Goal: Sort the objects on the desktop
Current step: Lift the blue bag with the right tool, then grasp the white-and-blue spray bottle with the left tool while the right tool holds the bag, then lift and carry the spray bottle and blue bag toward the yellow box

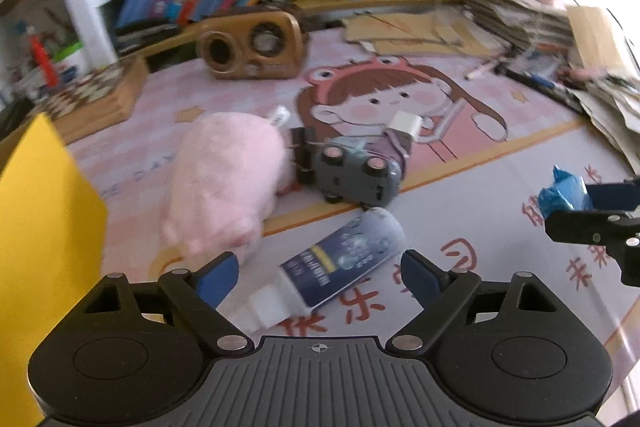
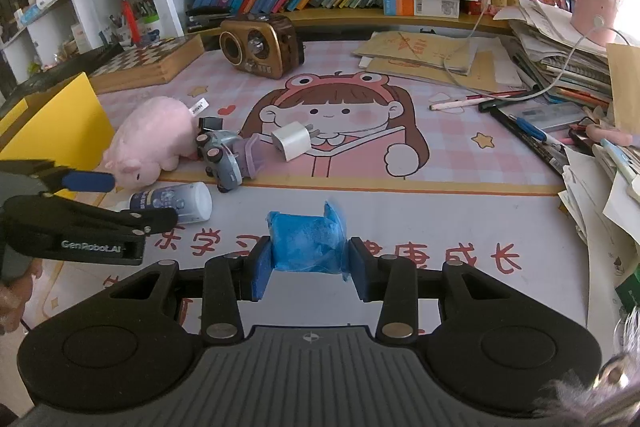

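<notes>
Right gripper (image 2: 306, 263) clamped on crinkly blue plastic packet (image 2: 306, 241); left gripper (image 1: 318, 277) spread wide over dark-blue white-capped tube (image 1: 332, 265), best centred on the body before closing

A crumpled blue packet (image 2: 307, 242) sits clamped above the mat; a dark-labelled white-capped tube (image 1: 336, 263) lies on its side.
</notes>
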Tool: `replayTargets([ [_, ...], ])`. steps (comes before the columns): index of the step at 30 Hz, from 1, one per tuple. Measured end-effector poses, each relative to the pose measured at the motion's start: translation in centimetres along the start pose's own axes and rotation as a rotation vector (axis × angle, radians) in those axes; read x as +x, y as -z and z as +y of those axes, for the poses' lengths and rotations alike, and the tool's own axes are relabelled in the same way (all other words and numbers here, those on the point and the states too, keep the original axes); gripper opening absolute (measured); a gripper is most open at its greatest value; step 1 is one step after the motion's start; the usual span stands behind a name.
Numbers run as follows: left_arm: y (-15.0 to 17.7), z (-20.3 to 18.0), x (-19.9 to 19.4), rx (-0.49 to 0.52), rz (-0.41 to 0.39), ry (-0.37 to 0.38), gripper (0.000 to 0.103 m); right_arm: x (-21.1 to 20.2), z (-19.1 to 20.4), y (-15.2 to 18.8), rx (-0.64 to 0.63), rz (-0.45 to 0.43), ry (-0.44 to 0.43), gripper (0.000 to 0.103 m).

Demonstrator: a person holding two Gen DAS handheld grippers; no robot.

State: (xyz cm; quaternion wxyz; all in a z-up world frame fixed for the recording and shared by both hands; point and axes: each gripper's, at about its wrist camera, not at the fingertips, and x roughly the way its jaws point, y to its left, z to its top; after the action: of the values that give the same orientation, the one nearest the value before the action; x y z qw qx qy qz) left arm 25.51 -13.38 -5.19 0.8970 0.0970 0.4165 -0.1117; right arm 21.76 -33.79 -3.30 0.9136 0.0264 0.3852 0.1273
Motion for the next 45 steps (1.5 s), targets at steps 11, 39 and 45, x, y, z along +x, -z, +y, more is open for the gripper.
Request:
replayTargets([
  [11, 0.5, -1.0, -0.6, -0.044, 0.036, 0.073, 0.047, -0.1, -0.8, 0.4, 0.034, 0.018, 0.016, 0.037],
  [39, 0.7, -1.1, -2.7, -0.245, -0.011, 0.209, 0.031, -0.5, -0.4, 0.8, 0.016, 0.027, -0.009, 0.037],
  [45, 0.9, -0.3, -4.9, -0.31, -0.042, 0.225, 0.031, -1.0, 0.3, -0.3, 0.004, 0.019, -0.04, 0.037],
])
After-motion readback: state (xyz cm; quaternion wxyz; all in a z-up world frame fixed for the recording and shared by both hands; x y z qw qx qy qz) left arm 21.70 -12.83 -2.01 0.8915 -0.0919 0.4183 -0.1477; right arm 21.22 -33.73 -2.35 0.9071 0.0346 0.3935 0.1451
